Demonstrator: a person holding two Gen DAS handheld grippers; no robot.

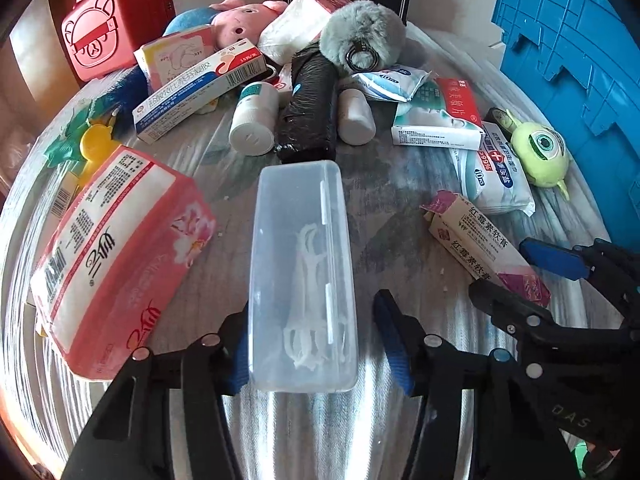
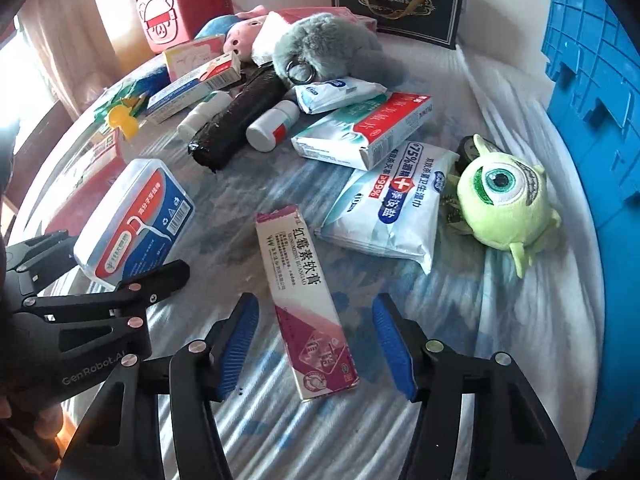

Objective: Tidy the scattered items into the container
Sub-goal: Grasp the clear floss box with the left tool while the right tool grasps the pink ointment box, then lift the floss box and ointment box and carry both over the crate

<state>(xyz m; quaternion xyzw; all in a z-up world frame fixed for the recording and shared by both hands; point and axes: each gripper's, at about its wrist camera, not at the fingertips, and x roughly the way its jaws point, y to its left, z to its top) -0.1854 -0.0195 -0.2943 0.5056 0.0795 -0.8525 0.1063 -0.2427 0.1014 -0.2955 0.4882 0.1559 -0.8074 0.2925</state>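
Observation:
My left gripper (image 1: 316,340) is open, its blue pads on either side of a clear plastic floss-pick box (image 1: 302,276) that lies on the table; the box also shows in the right wrist view (image 2: 134,224), label side up. My right gripper (image 2: 316,344) is open around a pink and white ointment carton (image 2: 306,300), which lies flat between its fingers; the carton also shows in the left wrist view (image 1: 486,248). The blue crate (image 2: 592,120) stands at the right edge.
Scattered on the table: a pink tissue pack (image 1: 116,256), wipes pack (image 2: 384,208), green one-eyed plush (image 2: 504,200), medicine boxes (image 2: 364,132), black roll (image 2: 236,120), white bottles (image 1: 254,118), grey pompom (image 1: 362,34), red case (image 1: 108,20), black gift bag (image 2: 396,0).

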